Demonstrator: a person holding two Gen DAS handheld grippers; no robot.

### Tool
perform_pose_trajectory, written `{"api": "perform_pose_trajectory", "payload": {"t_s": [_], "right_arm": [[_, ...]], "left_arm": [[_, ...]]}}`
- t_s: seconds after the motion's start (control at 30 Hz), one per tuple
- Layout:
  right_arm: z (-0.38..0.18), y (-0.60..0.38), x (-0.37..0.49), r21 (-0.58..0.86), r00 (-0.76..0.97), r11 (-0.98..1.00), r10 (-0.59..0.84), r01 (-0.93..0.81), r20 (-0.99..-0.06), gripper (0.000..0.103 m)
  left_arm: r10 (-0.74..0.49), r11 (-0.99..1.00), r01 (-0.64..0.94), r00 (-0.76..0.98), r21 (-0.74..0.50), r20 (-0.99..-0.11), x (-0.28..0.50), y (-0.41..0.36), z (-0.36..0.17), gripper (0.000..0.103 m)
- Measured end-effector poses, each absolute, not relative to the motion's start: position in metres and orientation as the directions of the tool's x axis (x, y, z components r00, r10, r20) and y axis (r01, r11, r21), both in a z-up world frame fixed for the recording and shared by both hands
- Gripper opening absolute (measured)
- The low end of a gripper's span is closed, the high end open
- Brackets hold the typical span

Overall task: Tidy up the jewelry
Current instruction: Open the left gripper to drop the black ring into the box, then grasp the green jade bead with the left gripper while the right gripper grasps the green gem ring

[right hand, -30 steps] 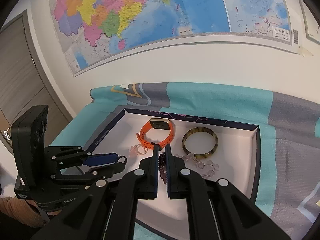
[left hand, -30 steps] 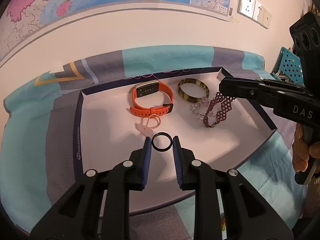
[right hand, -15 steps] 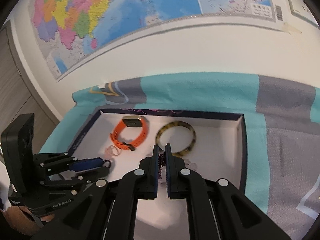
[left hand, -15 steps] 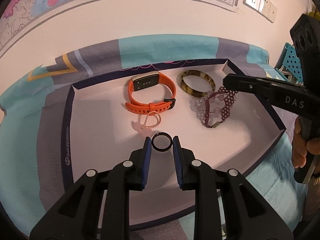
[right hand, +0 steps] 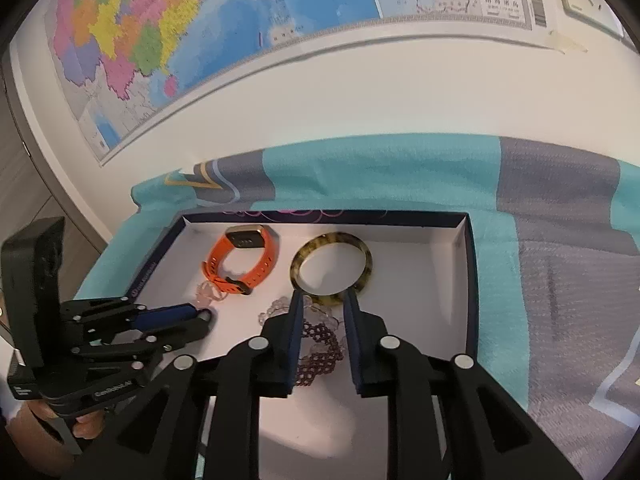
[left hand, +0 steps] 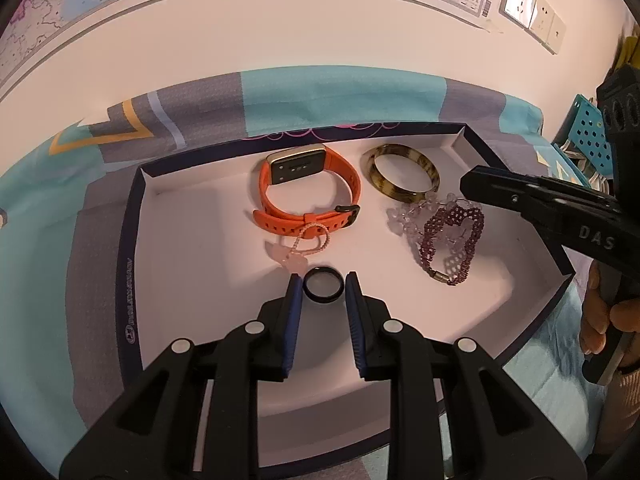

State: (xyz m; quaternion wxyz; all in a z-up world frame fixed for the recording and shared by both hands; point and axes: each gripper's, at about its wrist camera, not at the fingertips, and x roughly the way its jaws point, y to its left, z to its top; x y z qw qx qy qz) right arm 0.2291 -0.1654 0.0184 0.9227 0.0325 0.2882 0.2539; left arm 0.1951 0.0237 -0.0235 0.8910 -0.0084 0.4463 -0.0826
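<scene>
Fingers of the left gripper sit nearest the lens, clenched on a black ring held just over the white floor of the tray. Just beyond it lie a pink beaded charm and, touching that, an orange watch on its side. To the right, the right gripper has its fingers released and spread, hovering over a purple beaded bracelet that rests on the tray floor tangled against a string of clear beads. Farther back sits a tortoiseshell bangle near the rear wall, and behind the tray a teal and grey cloth runs to the wall map. Judging by this, the purple bracelet is placed and the ring is the piece in hand; the next move calls for lowering it onto a bare patch of floor, apart from the charm, and easing the fingers open.
</scene>
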Motion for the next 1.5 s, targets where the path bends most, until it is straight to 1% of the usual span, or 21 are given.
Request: {"api": "perform_pose_trajectory", "payload": {"t_s": [0.03,0.1,0.13,0.17,0.2,0.23,0.33,0.47,0.63,0.8,0.97,1.03,1.1,1.17,1.27,1.33,1.43,1.47,1.5], "right_arm": [[0.02,-0.165,0.227,0.201,0.708,0.869,0.487,-0.452,-0.512,0.021],[0.025,-0.165,0.217,0.18,0.72,0.869,0.484,-0.46,-0.497,0.025],[0.027,-0.166,0.212,0.171,0.722,0.867,0.486,-0.467,-0.492,0.025],[0.029,-0.165,0.206,0.157,0.724,0.865,0.487,-0.476,-0.488,0.027],[0.031,-0.164,0.198,0.137,0.728,0.863,0.487,-0.486,-0.483,0.03],[0.032,-0.163,0.19,0.116,0.73,0.859,0.488,-0.498,-0.479,0.032],[0.031,-0.156,0.159,0.026,0.722,0.83,0.5,-0.557,-0.479,0.033],[0.018,-0.149,0.128,-0.026,0.682,0.782,0.526,-0.623,-0.508,0.033],[-0.007,-0.14,0.104,-0.036,0.623,0.742,0.534,-0.67,-0.572,0.033],[-0.028,-0.139,0.091,-0.016,0.596,0.737,0.533,-0.675,-0.601,0.033],[-0.039,-0.137,0.08,0.0,0.579,0.731,0.54,-0.682,-0.612,0.033],[-0.042,-0.134,0.077,0.001,0.572,0.728,0.539,-0.686,-0.618,0.031],[-0.043,-0.132,0.075,0.006,0.566,0.725,0.543,-0.689,-0.621,0.028],[-0.044,-0.13,0.075,0.007,0.567,0.729,0.538,-0.684,-0.623,0.027],[-0.046,-0.127,0.078,0.015,0.565,0.736,0.533,-0.677,-0.629,0.024],[-0.046,-0.126,0.08,0.015,0.568,0.741,0.528,-0.671,-0.631,0.021],[-0.047,-0.125,0.082,0.013,0.569,0.746,0.52,-0.666,-0.637,0.014],[-0.047,-0.126,0.083,0.016,0.572,0.751,0.516,-0.66,-0.638,0.009],[-0.047,-0.128,0.083,0.02,0.57,0.752,0.517,-0.659,-0.638,0.008]], "left_arm": [[-0.155,0.986,0.142,0.591,-0.088,-0.791,0.194,0.023,-0.023,0.027],[-0.139,0.988,0.133,0.607,-0.072,-0.782,0.191,0.024,-0.02,0.028],[-0.136,0.989,0.132,0.613,-0.069,-0.778,0.189,0.024,-0.018,0.03],[-0.132,0.99,0.128,0.624,-0.066,-0.77,0.186,0.025,-0.014,0.035],[-0.125,0.991,0.122,0.635,-0.06,-0.763,0.183,0.026,-0.01,0.037],[-0.118,0.991,0.119,0.645,-0.054,-0.755,0.18,0.027,-0.007,0.039],[-0.115,0.992,0.113,0.673,-0.052,-0.73,0.167,0.033,0.005,0.04],[-0.127,0.991,0.123,0.706,-0.056,-0.697,0.142,0.04,0.017,0.04],[-0.139,0.989,0.129,0.727,-0.066,-0.673,0.11,0.049,0.022,0.042],[-0.148,0.989,0.128,0.727,-0.078,-0.671,0.085,0.054,0.016,0.042],[-0.201,0.978,0.187,0.705,-0.095,-0.68,0.064,0.044,0.006,0.042],[-0.222,0.971,0.219,0.692,-0.093,-0.687,0.058,0.035,0.001,0.042],[-0.239,0.963,0.255,0.679,-0.083,-0.695,0.053,0.026,-0.005,0.042],[-0.255,0.956,0.285,0.666,-0.077,-0.701,0.05,0.017,-0.009,0.042],[-0.271,0.946,0.314,0.647,-0.075,-0.712,0.047,0.008,-0.014,0.042],[-0.28,0.942,0.326,0.64,-0.077,-0.715,0.046,0.004,-0.016,0.042],[-0.291,0.937,0.339,0.628,-0.083,-0.722,0.047,0.0,-0.02,0.042],[-0.294,0.936,0.341,0.622,-0.087,-0.726,0.047,-0.002,-0.022,0.042],[-0.296,0.935,0.344,0.618,-0.088,-0.728,0.048,-0.002,-0.023,0.042]]}}
